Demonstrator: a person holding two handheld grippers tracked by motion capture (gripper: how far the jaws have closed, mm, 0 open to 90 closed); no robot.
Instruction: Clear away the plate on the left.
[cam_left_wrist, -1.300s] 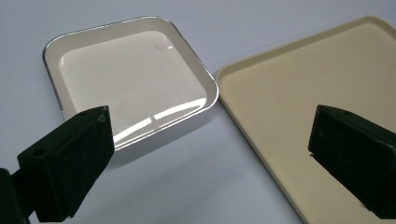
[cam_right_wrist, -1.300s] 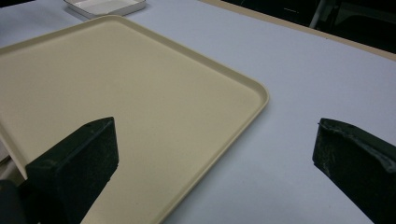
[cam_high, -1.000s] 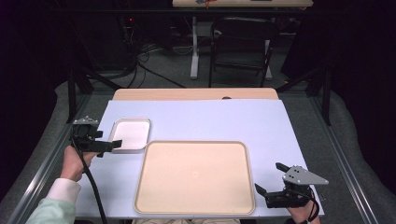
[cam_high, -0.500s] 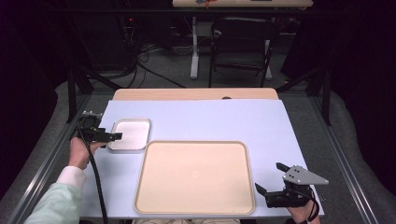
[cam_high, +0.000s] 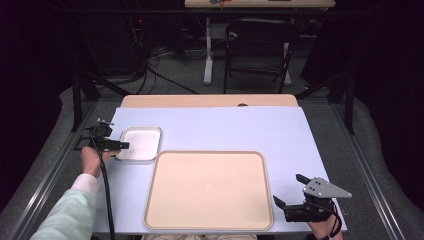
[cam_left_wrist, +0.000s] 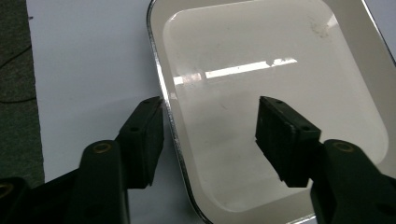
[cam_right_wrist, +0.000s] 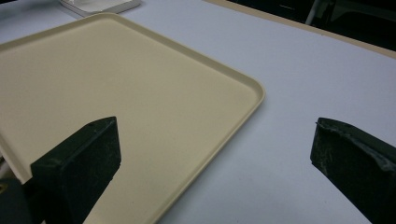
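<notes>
A small white rectangular dish (cam_high: 141, 143) lies at the left of the pale blue table (cam_high: 235, 130). My left gripper (cam_high: 121, 146) has come down on the dish's left edge. In the left gripper view one finger (cam_left_wrist: 142, 135) stands outside the shiny rim (cam_left_wrist: 161, 95) and the other is inside the dish (cam_left_wrist: 261, 56). Its jaws have just been closing around that rim, and a gap still shows on both sides. My right gripper (cam_high: 288, 190) rests open near the front right corner, beside a large beige tray (cam_high: 207, 190). Nothing lies between its jaws (cam_right_wrist: 215, 140).
The beige tray (cam_right_wrist: 116, 79) has nothing on it, and its left corner nearly touches the dish. A wooden strip (cam_high: 210, 101) runs along the table's far edge. Beyond it stand a chair (cam_high: 257, 50) and loose cables on the floor.
My left hand moved away from the person along the dish's left side and sank onto its rim, and the jaws narrowed. The right gripper stayed still.
</notes>
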